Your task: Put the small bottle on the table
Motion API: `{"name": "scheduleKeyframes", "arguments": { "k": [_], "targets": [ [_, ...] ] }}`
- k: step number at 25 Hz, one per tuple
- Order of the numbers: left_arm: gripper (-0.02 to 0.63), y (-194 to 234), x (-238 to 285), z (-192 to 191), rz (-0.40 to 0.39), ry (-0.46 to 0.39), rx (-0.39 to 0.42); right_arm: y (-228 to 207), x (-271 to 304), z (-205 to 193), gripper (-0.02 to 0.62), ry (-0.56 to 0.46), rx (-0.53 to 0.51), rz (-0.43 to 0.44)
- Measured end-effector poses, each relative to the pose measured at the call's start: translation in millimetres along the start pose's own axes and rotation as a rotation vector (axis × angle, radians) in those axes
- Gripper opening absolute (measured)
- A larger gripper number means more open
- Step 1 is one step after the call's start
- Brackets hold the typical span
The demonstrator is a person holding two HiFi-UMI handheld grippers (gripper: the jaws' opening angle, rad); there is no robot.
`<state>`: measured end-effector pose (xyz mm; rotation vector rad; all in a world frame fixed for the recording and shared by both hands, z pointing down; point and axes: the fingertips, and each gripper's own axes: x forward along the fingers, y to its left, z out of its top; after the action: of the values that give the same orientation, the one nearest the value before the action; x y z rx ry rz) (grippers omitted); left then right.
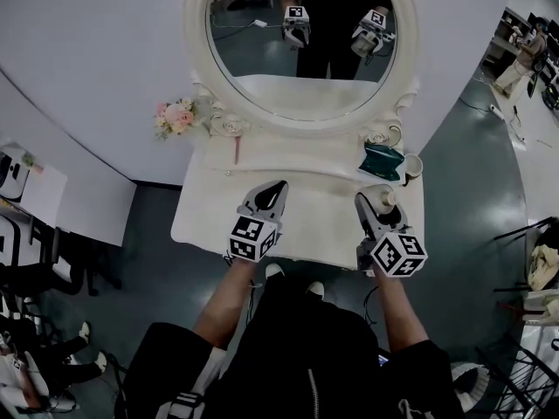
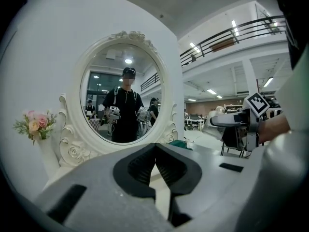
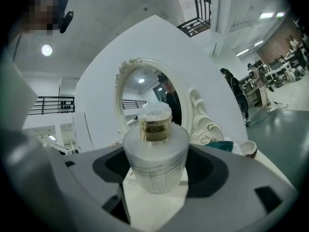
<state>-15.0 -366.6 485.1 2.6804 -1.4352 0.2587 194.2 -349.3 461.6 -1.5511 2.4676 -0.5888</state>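
A small frosted glass bottle (image 3: 155,151) with a gold collar and a pale cap stands upright between the dark pads of my right gripper (image 3: 155,173), which is shut on it. In the head view the bottle (image 1: 382,197) and right gripper (image 1: 377,199) are over the right part of the white dressing table (image 1: 306,186). Whether the bottle's base touches the tabletop cannot be told. My left gripper (image 1: 277,187) hovers over the table's middle, shut with nothing in it; its pads (image 2: 145,166) meet in the left gripper view.
A big oval mirror (image 1: 301,42) in a carved white frame stands at the table's back. Pink flowers (image 1: 175,118) sit at the back left, a teal dish (image 1: 382,160) and a small cup (image 1: 412,166) at the back right. A pink stick (image 1: 236,149) lies near the mirror base.
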Motion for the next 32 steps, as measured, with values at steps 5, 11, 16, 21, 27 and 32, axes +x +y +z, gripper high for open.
{"name": "scheduleKeyframes", "arguments": {
  "k": [5, 11, 16, 21, 27, 32],
  "targets": [
    [0.002, -10, 24, -1, -0.055, 0.010, 0.005, -17, -4, 0, 0.328, -0.003, 0.001, -0.047],
    [0.002, -44, 59, -12, -0.166, 0.030, 0.006, -57, -37, -6, 0.328, -0.013, -0.023, -0.169],
    [0.002, -74, 84, -20, -0.254, 0.053, 0.019, -90, -66, -12, 0.328, -0.023, -0.047, -0.272],
    [0.002, -100, 98, -30, -0.322, 0.084, 0.029, -116, -91, -25, 0.328, -0.013, -0.106, -0.364],
    [0.002, -122, 105, -50, -0.375, 0.127, 0.035, -135, -112, -58, 0.328, 0.017, -0.099, -0.441],
    [0.002, -137, 106, -69, -0.406, 0.168, 0.034, -150, -132, -94, 0.328, 0.065, -0.073, -0.504]
  ]
}}
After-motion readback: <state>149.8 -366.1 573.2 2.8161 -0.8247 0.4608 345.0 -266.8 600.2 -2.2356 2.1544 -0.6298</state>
